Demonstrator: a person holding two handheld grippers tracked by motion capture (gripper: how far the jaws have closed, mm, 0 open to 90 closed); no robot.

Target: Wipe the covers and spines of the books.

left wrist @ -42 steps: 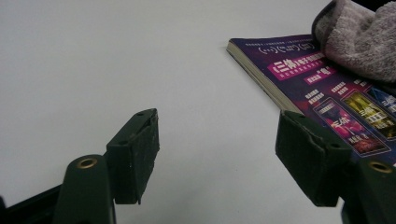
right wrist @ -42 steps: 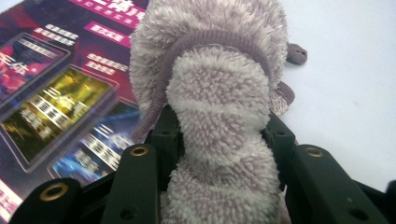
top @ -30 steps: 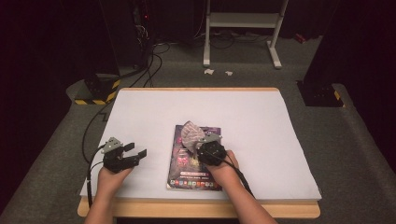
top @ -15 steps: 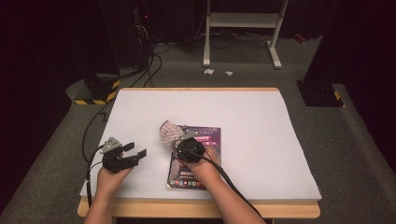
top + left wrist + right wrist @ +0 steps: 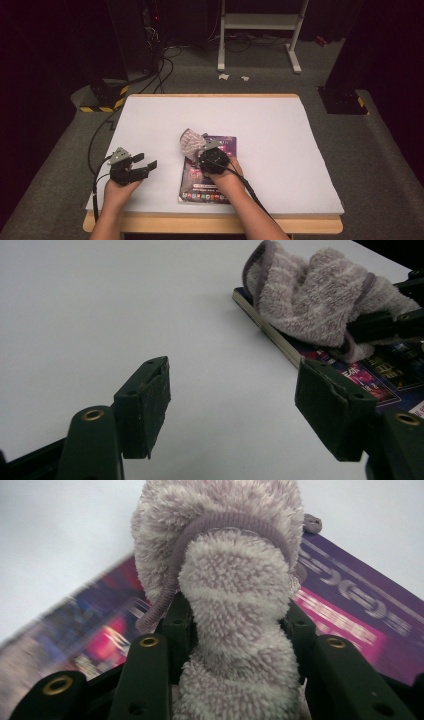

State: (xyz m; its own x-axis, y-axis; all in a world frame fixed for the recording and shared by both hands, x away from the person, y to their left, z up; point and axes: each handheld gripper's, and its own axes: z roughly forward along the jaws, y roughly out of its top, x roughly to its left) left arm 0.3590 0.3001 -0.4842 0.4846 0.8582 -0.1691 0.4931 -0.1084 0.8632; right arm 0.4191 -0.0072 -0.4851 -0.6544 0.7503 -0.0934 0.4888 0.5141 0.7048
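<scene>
Wiping under way, far from finished: right gripper [image 5: 200, 150] fingers [image 5: 150, 680] clamped on bunched towel [image 5: 235, 605] over magazine [image 5: 220, 175] toward tabletop [image 5: 280, 125] front edge, most of cover left to cross; left gripper [image 5: 240, 395] fingers [image 5: 145, 405] spread wide, empty, front-left.

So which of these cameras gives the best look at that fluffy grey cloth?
The left gripper view: the whole bunched cloth shows there, lying on the magazine with the right gripper clamped on it. The right gripper view gives a close look at its pile but crops it. The high view shows it small.
</scene>
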